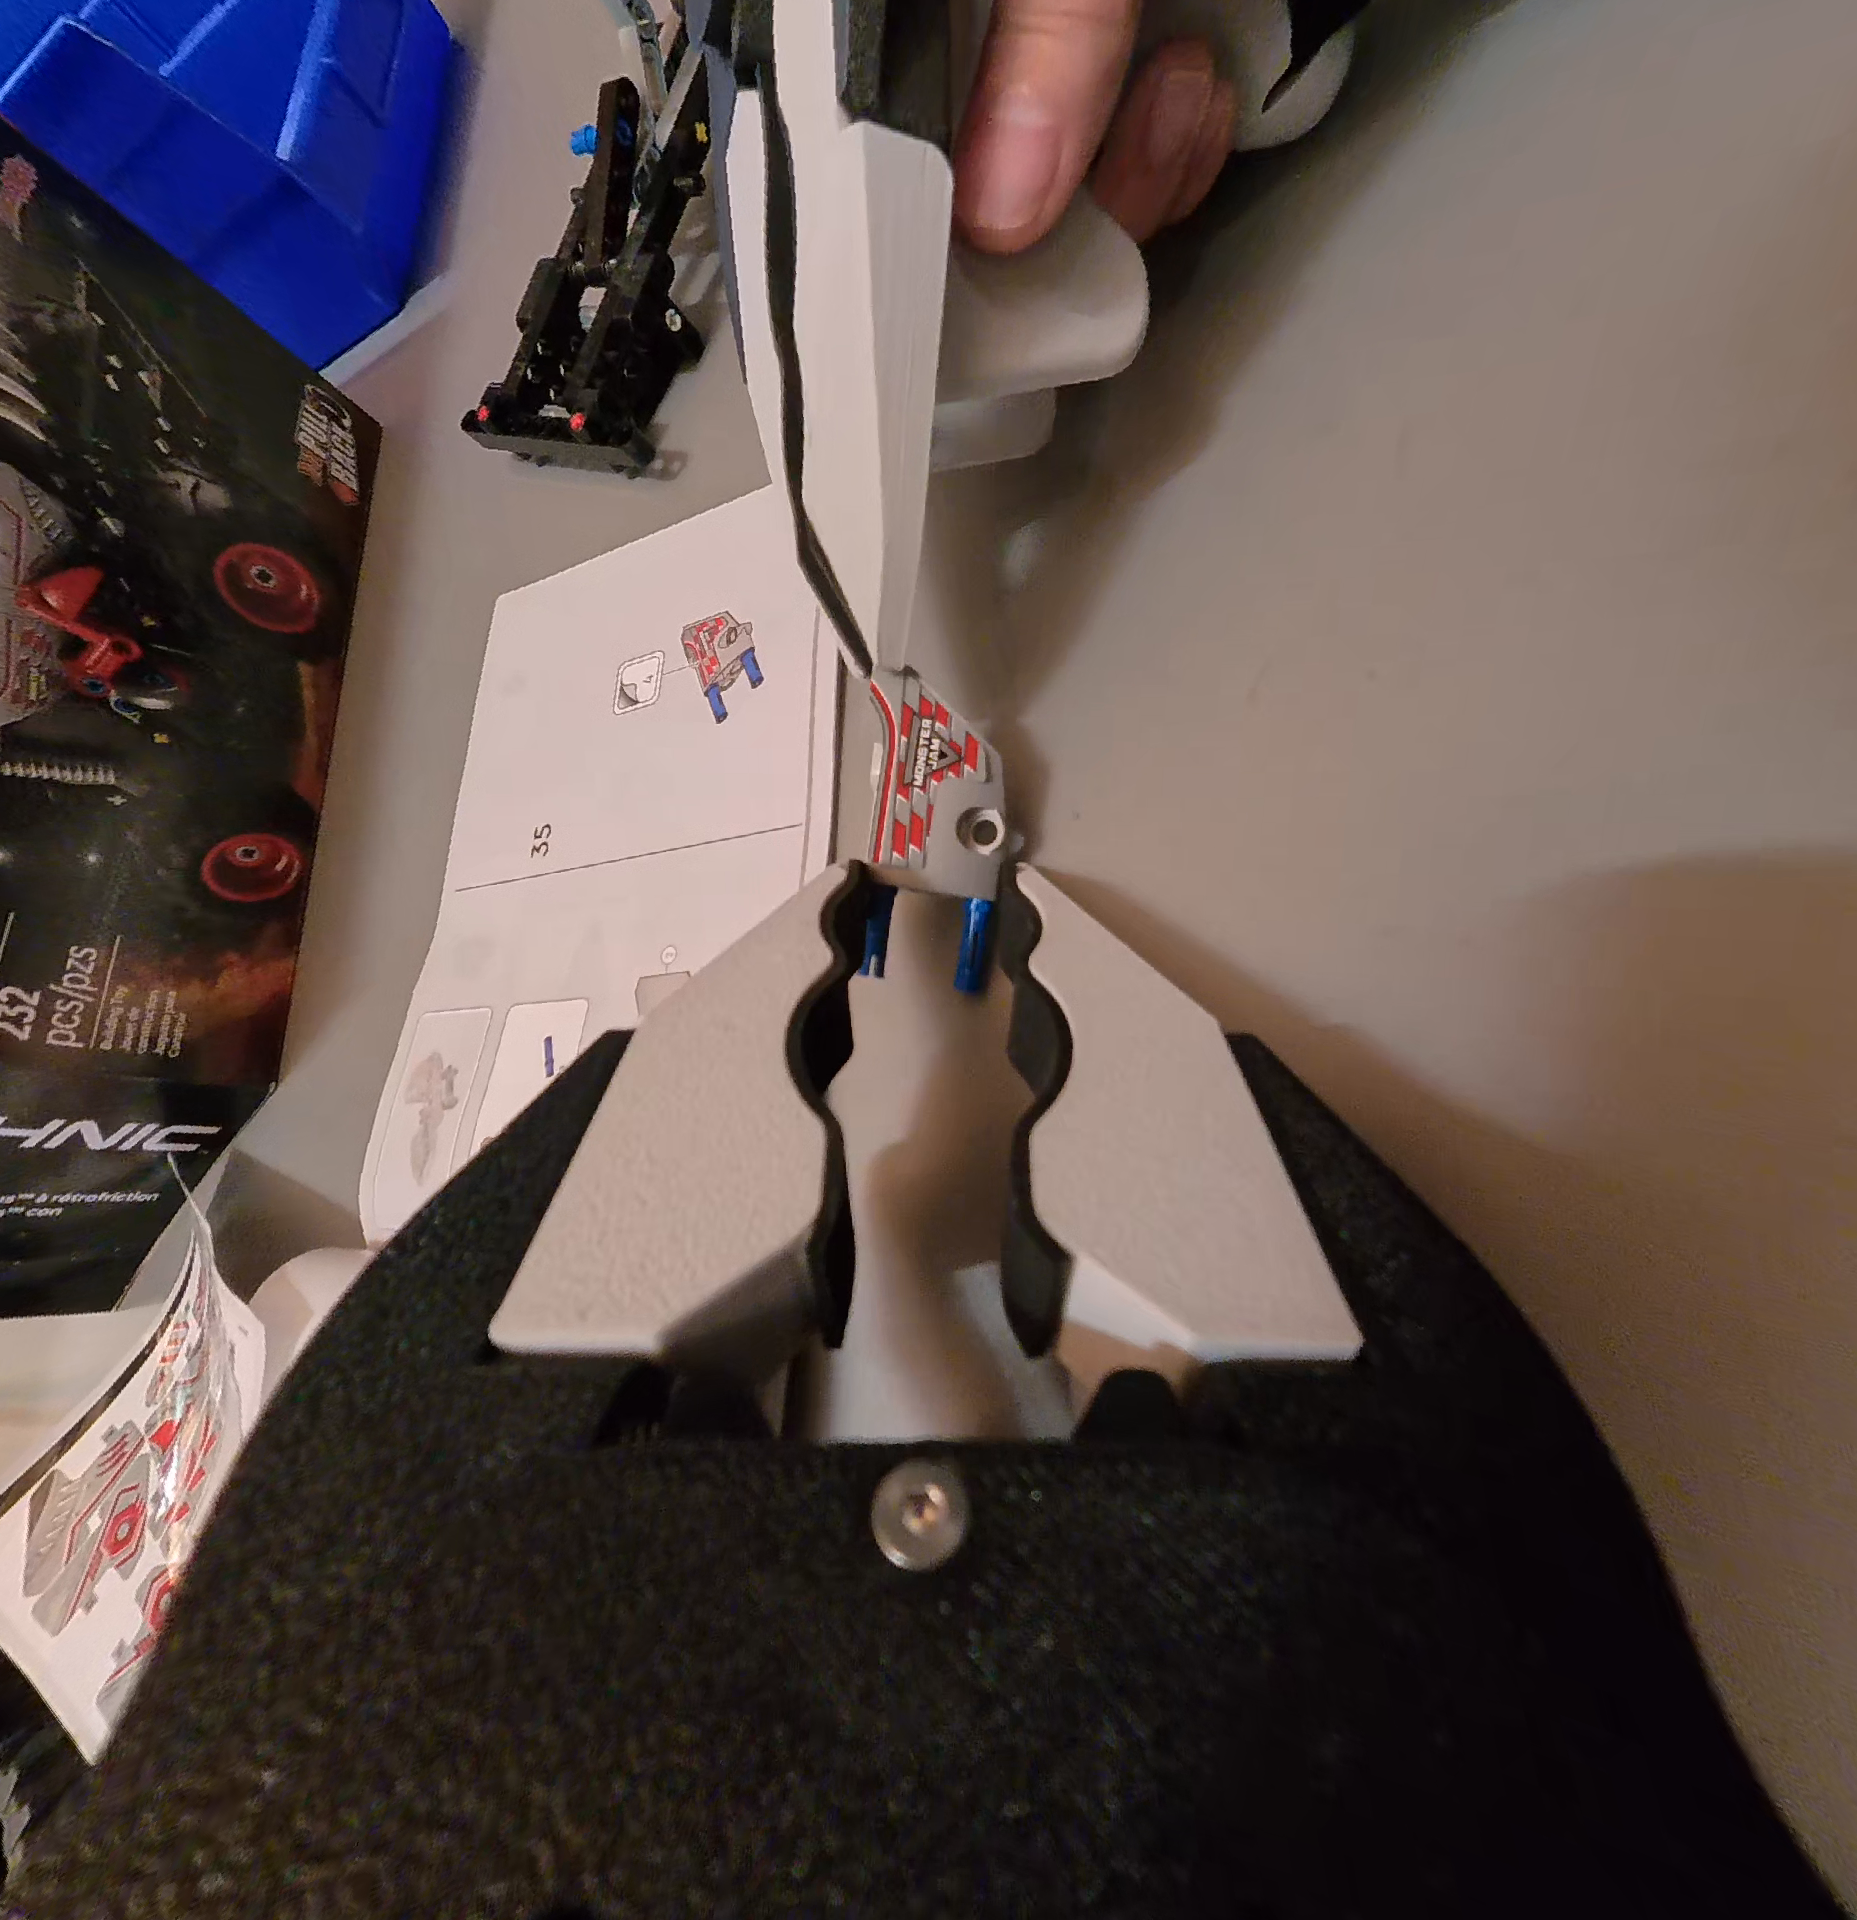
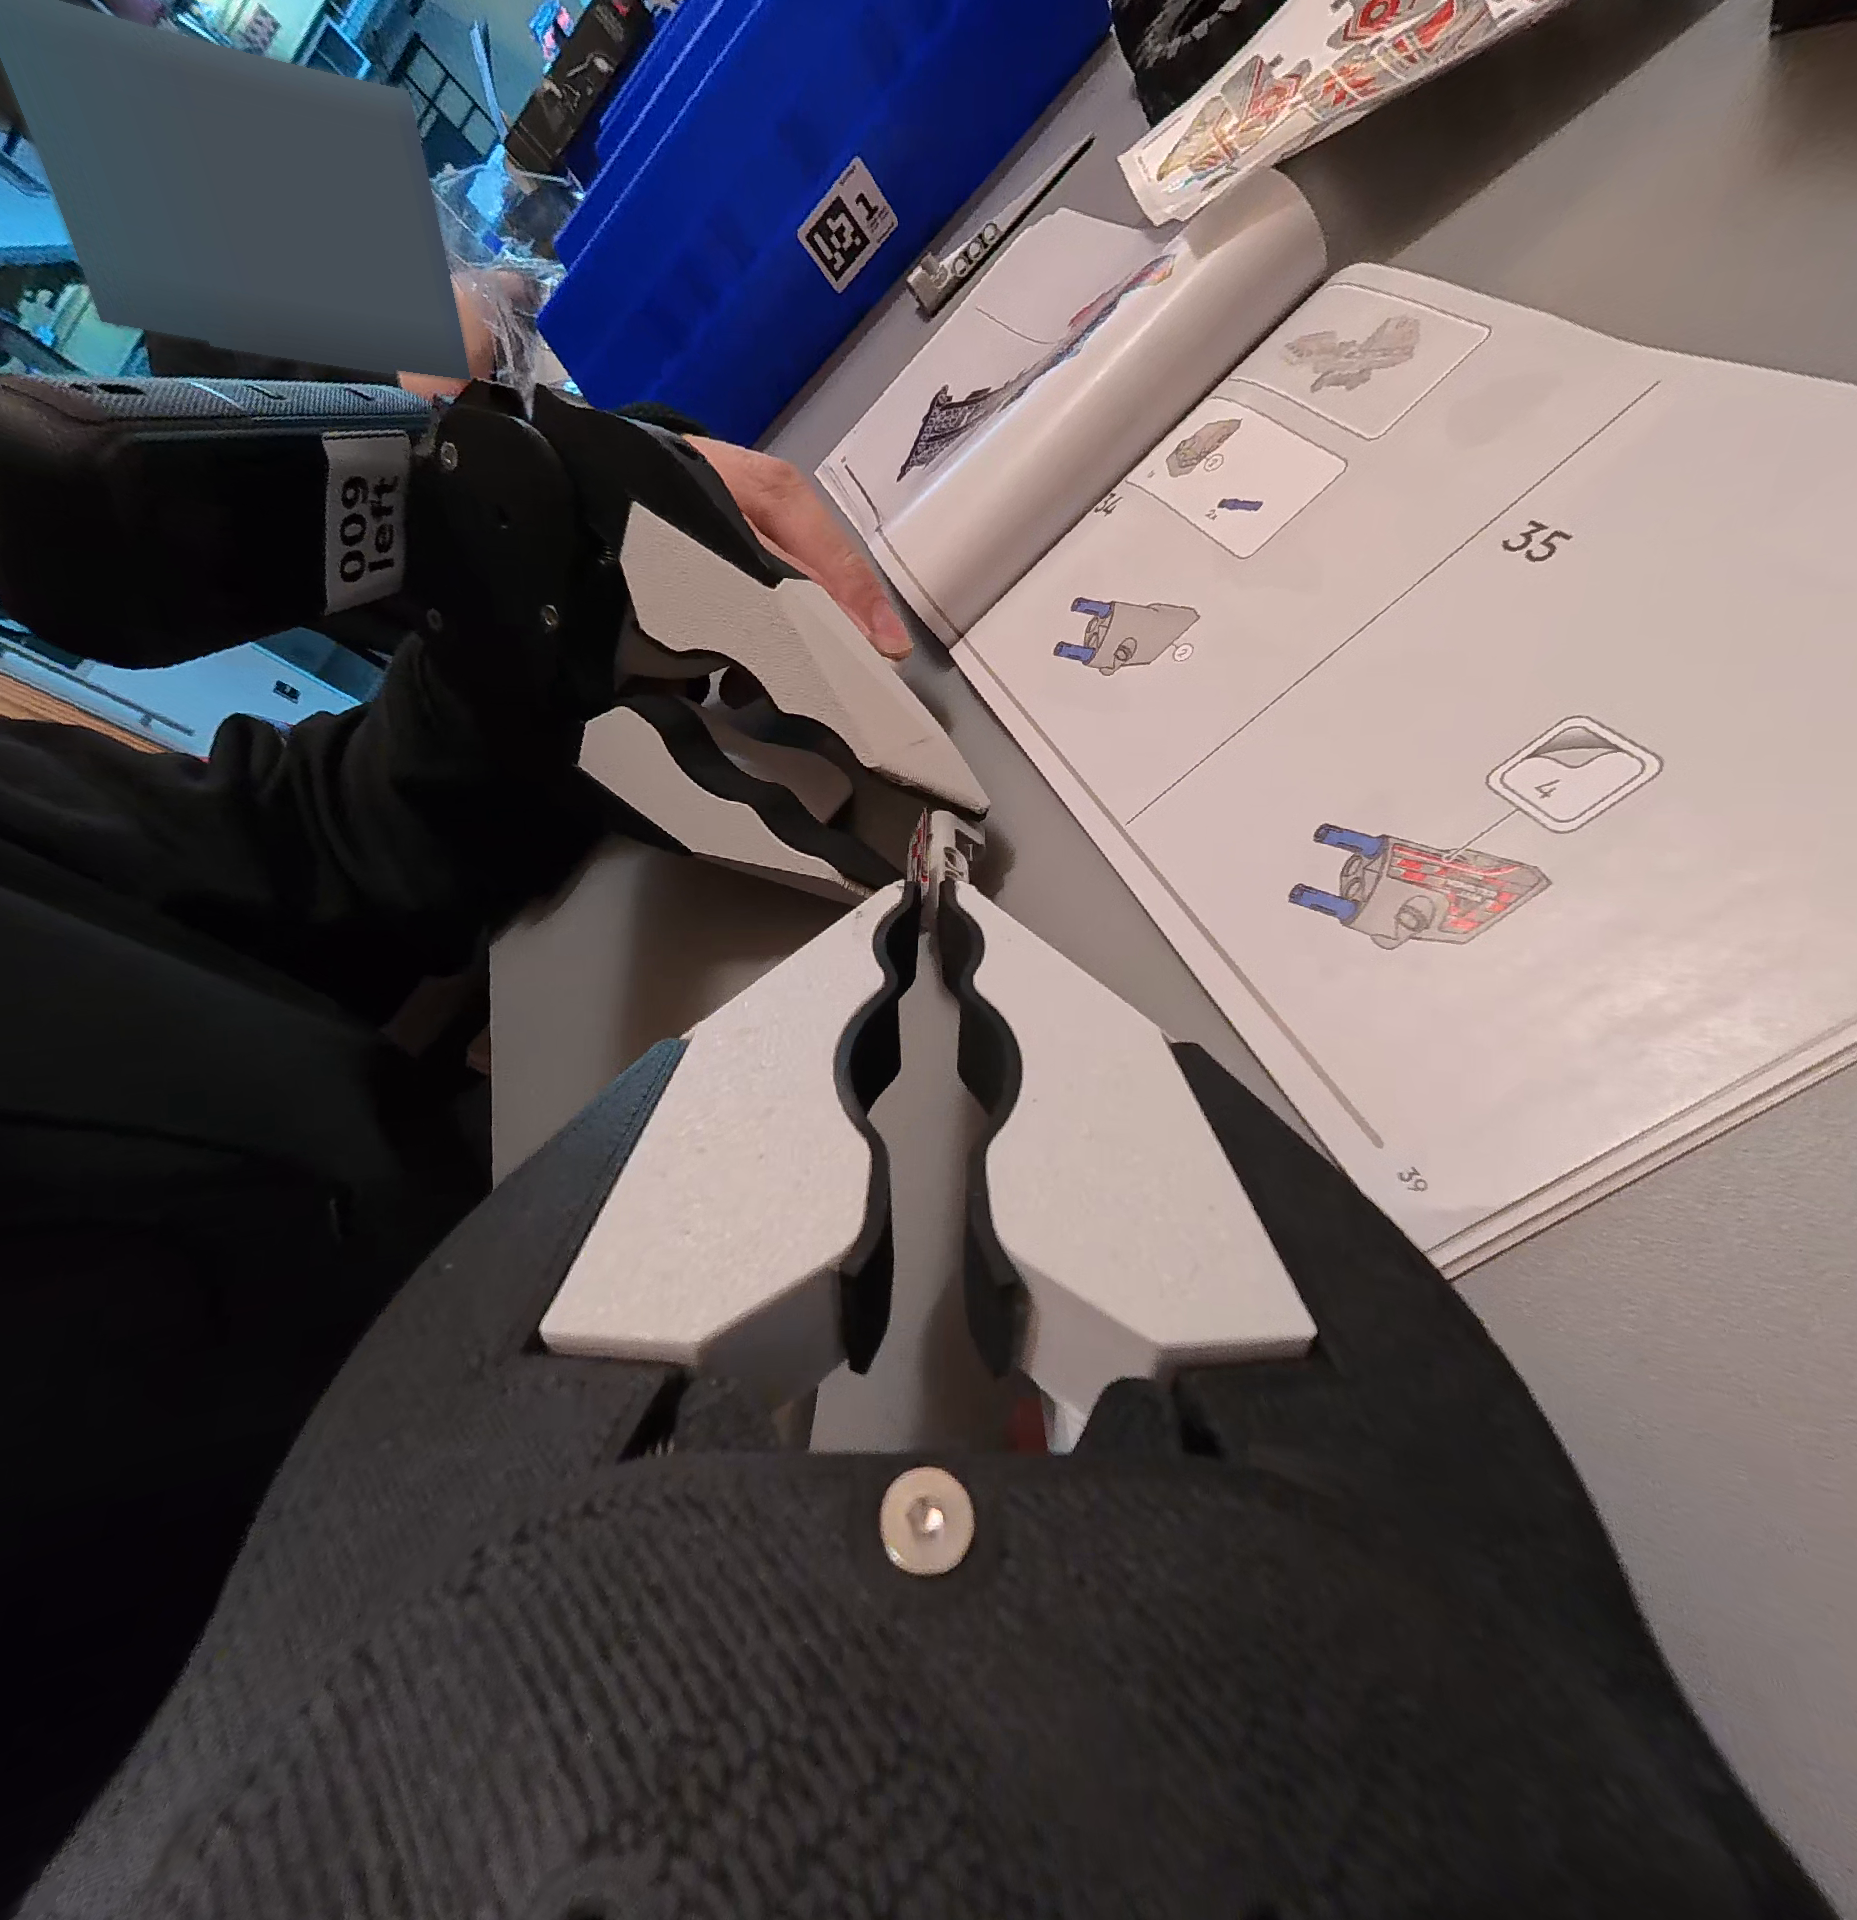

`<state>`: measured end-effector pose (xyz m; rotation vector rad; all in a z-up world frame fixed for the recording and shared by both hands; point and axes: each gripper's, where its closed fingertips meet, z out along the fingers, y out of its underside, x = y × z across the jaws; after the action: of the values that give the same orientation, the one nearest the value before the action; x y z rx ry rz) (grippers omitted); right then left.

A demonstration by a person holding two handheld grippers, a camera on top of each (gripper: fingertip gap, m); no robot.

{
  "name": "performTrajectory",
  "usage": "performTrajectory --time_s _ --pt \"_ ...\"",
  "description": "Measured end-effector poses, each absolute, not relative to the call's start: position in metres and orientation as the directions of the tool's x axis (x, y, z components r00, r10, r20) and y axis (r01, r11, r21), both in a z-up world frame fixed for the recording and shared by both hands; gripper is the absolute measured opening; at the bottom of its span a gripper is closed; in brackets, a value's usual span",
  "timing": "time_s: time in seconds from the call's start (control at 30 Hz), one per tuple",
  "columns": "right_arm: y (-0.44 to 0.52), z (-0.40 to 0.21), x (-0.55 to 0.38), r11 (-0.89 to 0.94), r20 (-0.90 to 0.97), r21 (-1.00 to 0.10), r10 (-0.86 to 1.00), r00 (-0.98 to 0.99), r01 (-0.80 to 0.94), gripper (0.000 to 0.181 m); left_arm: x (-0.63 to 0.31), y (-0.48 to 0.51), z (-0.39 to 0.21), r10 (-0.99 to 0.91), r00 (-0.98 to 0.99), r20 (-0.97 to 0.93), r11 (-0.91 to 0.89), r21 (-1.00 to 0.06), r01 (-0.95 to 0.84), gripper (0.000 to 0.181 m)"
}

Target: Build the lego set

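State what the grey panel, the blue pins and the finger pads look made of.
Panel: hard moulded plastic, matte grey, with a glossy printed sticker on its face.
Pins: shiny blue plastic, ridged.
Pads: probably soft black rubber or foam, judging by the wavy, dull surface; the fingers behind look like grainy printed plastic.
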<state>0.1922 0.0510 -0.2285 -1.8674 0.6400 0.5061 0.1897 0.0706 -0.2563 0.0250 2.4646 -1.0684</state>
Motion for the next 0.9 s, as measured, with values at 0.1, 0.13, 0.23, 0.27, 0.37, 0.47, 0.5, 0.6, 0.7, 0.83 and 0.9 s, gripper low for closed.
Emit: performTrajectory --time_s 0.1,0.13,0.23,0.27,0.37,0.47,0.5,0.6,0.7,0.83,0.9 --pt "0.0512 -0.2274 0.1911 -0.309 -0.595 -0.718 -0.194 0.780 -0.624 0.005 0.1899 0.0706 -0.2564 -0.161 -0.898 -0.409 0.700 -0.689 0.188 0.022" --pt "0.0512 -0.2270 0.1907 -0.310 -0.588 -0.723 -0.193 0.786 -0.617 0.007 0.1900 0.0706 -0.2564 -0.162 -0.898 -0.409 0.700 -0.689 0.188 0.023" --pt "0.0510 -0.2263 0.1904 -0.310 -0.575 -0.732 -0.196 0.794 -0.607 0.006 0.1901 0.0706 -0.2565 -0.163 -0.897 -0.410 0.701 -0.688 0.187 0.023" --pt "0.0512 -0.2257 0.1898 -0.310 -0.570 -0.737 -0.193 0.799 -0.601 0.005 0.1902 0.0706 -0.2565 -0.164 -0.898 -0.409 0.701 -0.688 0.186 0.023" --pt "0.0508 -0.2243 0.1903 -0.306 -0.546 -0.754 -0.202 0.813 -0.582 0.005 0.1902 0.0707 -0.2565 -0.164 -0.897 -0.410 0.701 -0.688 0.186 0.022" --pt "0.0505 -0.2240 0.1911 -0.300 -0.548 -0.754 -0.205 0.811 -0.585 0.005 0.1902 0.0707 -0.2565 -0.164 -0.897 -0.409 0.701 -0.689 0.186 0.022" --pt "0.0508 -0.2246 0.1906 -0.305 -0.554 -0.748 -0.202 0.808 -0.589 0.005 0.1902 0.0706 -0.2564 -0.164 -0.898 -0.409 0.701 -0.689 0.185 0.022" --pt "0.0513 -0.2280 0.1914 -0.317 -0.555 -0.738 -0.216 0.803 -0.596 0.005 0.1903 0.0707 -0.2565 -0.164 -0.897 -0.410 0.701 -0.688 0.186 0.022" --pt "0.0512 -0.2274 0.1914 -0.315 -0.555 -0.739 -0.215 0.803 -0.595 0.004 0.1902 0.0706 -0.2565 -0.164 -0.897 -0.410 0.701 -0.689 0.186 0.022" --pt "0.0495 -0.2241 0.1939 -0.287 -0.562 -0.745 -0.215 0.798 -0.602 0.004 0.1902 0.0706 -0.2565 -0.165 -0.898 -0.408 0.700 -0.689 0.185 0.022" --pt "0.0494 -0.2237 0.1939 -0.285 -0.561 -0.747 -0.215 0.800 -0.601 0.005 0.1903 0.0705 -0.2565 -0.164 -0.898 -0.408 0.700 -0.689 0.185 0.022"
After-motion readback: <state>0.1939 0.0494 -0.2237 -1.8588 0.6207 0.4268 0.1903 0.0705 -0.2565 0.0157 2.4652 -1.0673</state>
